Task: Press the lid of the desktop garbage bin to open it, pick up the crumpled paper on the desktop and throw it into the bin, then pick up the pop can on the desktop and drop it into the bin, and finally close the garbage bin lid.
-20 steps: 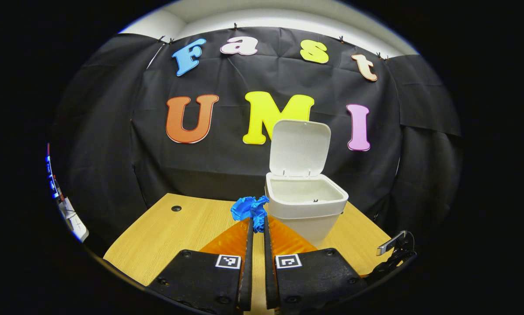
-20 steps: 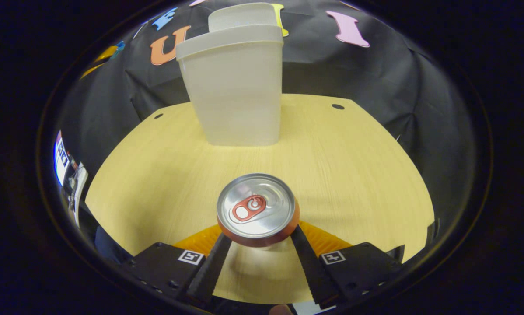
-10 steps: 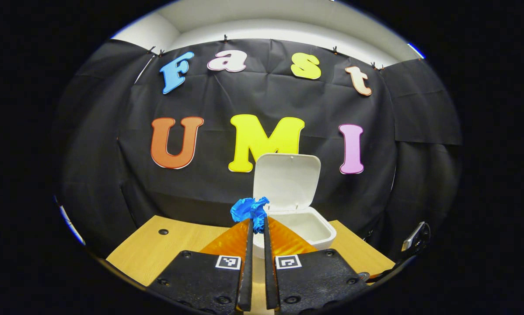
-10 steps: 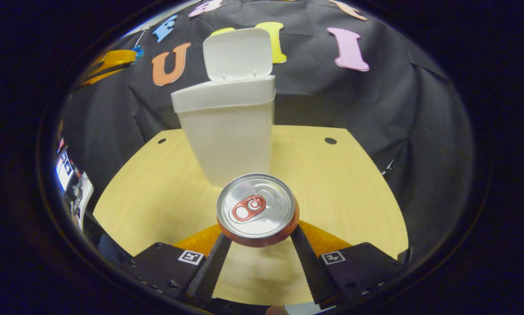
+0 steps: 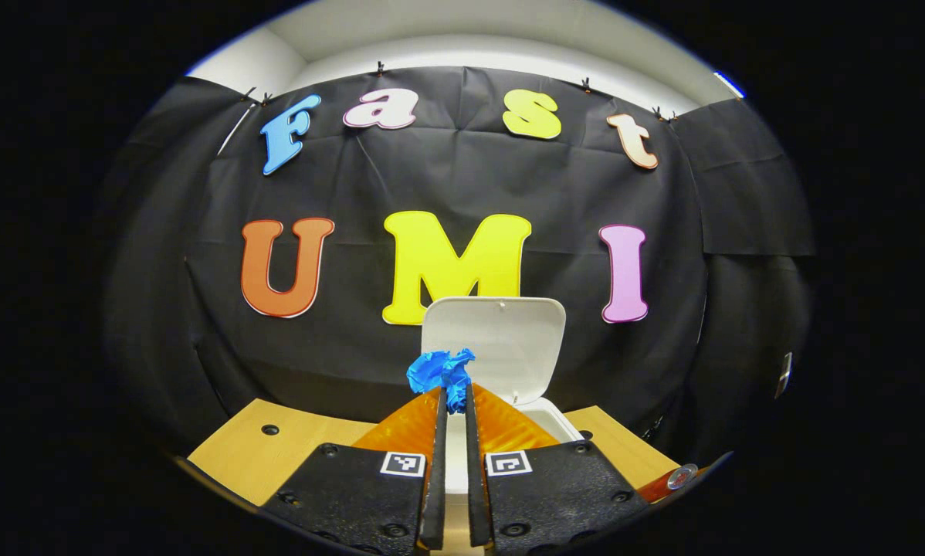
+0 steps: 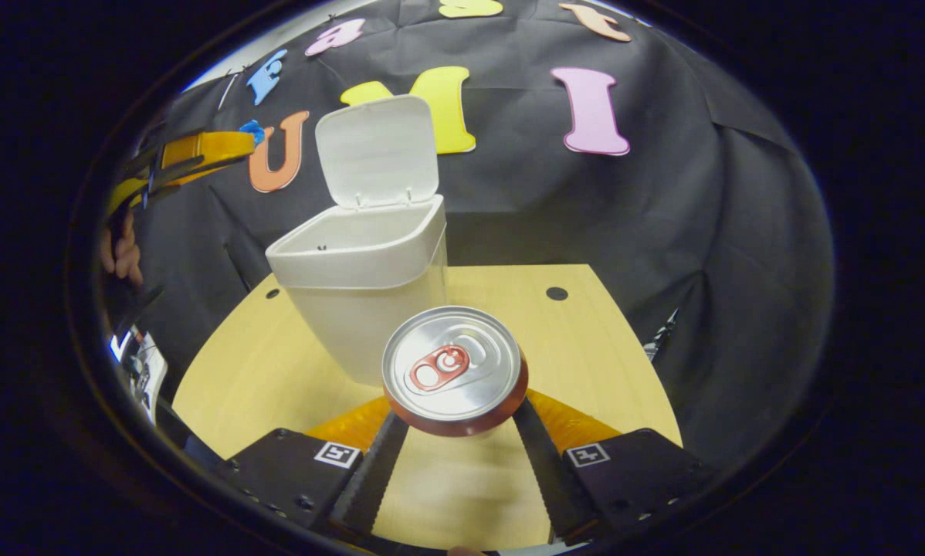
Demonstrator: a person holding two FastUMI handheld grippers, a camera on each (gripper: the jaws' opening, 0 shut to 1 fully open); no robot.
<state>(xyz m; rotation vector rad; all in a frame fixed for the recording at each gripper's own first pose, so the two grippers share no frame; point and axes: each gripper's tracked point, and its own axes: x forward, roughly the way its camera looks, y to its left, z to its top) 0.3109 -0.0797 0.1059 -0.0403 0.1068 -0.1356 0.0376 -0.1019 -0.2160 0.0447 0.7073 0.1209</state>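
Observation:
A crumpled blue paper (image 5: 441, 372) is pinched at the tips of my left gripper (image 5: 452, 398), which is shut on it, held high in front of the white bin's raised lid (image 5: 497, 344). The bin's rim (image 5: 551, 417) shows just behind the fingers. In the right gripper view, my right gripper (image 6: 453, 423) is shut on a red pop can (image 6: 453, 371) with a silver top, lifted above the table. The open white bin (image 6: 366, 262) stands behind the can, lid up. The left gripper (image 6: 200, 150) with the blue paper hangs at the upper left of that view.
The wooden table (image 6: 594, 363) has small round holes (image 6: 557, 293) near its back corners. A person's hand (image 6: 123, 251) shows at the left edge of the right gripper view. The pop can's top (image 5: 679, 476) appears low right in the left gripper view.
Both grippers have risen. The left one lifted the paper higher toward the bin's lid; the right one raised the can off the table, so the bin's opening now shows.

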